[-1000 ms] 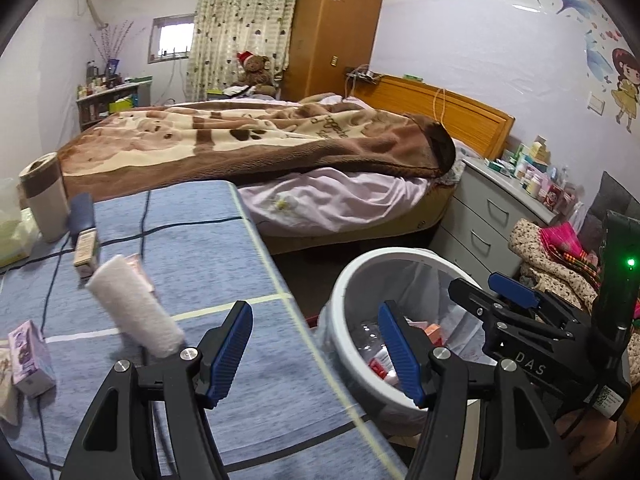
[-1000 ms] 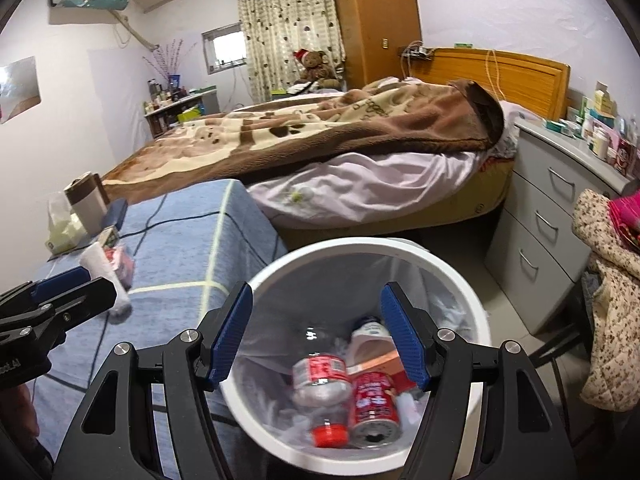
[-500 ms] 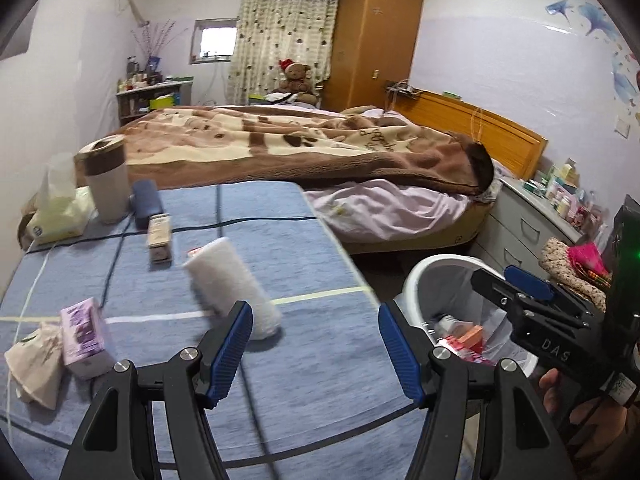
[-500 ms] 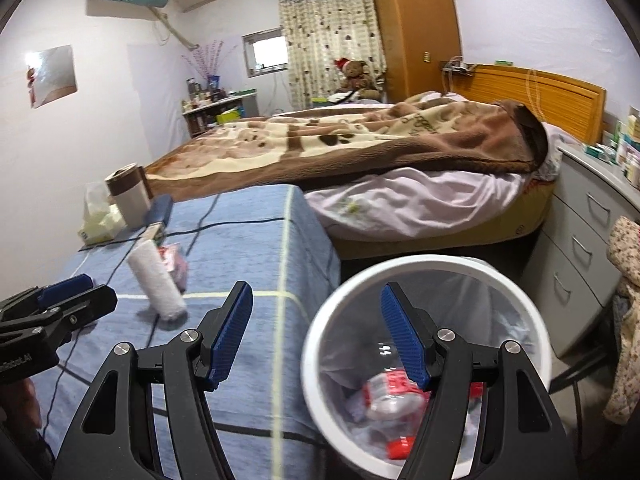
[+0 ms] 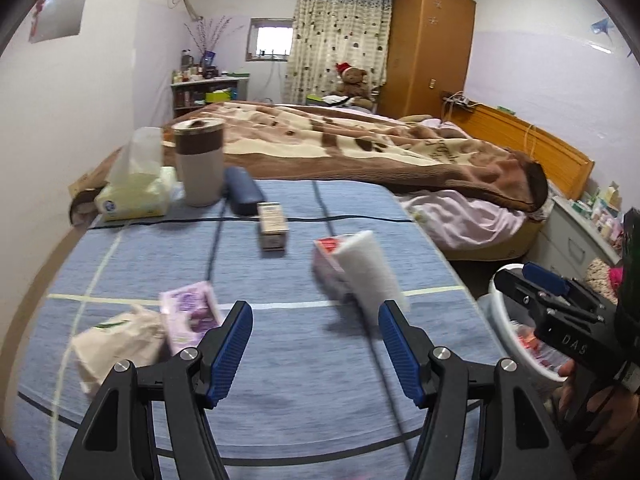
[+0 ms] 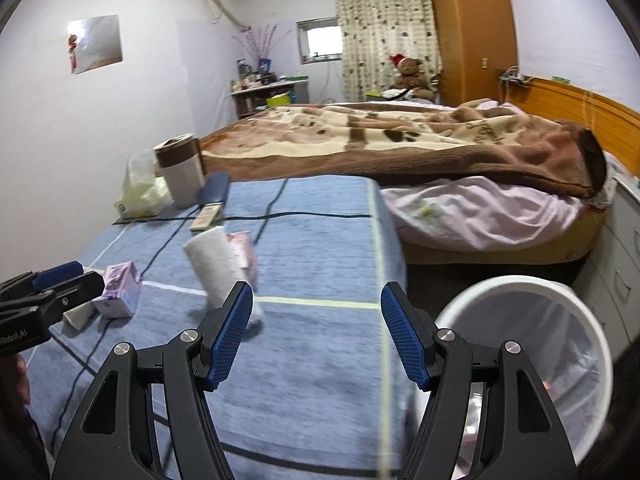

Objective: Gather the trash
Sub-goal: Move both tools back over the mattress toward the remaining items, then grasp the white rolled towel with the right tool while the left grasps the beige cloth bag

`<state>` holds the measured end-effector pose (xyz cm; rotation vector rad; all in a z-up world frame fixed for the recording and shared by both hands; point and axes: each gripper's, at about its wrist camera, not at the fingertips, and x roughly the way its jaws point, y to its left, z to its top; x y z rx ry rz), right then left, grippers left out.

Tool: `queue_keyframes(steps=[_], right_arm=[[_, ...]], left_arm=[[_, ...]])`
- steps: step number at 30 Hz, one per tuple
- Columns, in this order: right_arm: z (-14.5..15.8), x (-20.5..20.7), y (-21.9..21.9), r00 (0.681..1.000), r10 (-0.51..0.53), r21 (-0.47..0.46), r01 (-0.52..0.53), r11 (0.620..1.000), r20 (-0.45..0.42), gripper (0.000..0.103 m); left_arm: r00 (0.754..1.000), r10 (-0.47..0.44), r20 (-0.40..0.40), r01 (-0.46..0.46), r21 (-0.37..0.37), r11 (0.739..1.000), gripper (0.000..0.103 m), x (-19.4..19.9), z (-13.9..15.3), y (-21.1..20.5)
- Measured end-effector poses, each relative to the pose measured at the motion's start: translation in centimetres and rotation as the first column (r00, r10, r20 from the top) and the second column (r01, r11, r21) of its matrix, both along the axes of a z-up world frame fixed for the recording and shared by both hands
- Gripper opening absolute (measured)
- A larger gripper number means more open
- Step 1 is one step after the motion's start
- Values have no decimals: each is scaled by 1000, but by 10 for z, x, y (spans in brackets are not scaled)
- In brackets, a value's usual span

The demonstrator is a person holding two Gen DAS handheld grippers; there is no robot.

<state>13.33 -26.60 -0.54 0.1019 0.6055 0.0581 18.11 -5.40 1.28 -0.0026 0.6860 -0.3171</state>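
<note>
Here each hand-held gripper, left [image 5: 315, 344] and right [image 6: 316, 336], tilts downward over the table [image 5: 280, 380], spread and empty.

Your room's evenly lit, soft daylight coming from the small window [image 5: 270, 40] at the back, slightly blown out. Shadows are faint. Fisheye bends everything and blacks out the corners. The white roll [image 5: 370, 270] and bench [image 5: 280, 392] smear with motion blur.

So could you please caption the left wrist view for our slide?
Open left gripper over blue tablecloth, facing purple carton and white roll.
</note>
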Motion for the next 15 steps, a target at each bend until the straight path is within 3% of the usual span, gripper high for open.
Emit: queue_keyframes(steps=[15], right_arm=[[-26,40,54,988,126,-27,-129,991,-90,69]], left_arm=[[994,108,-28,-106,67,992,65,22,-16,87]])
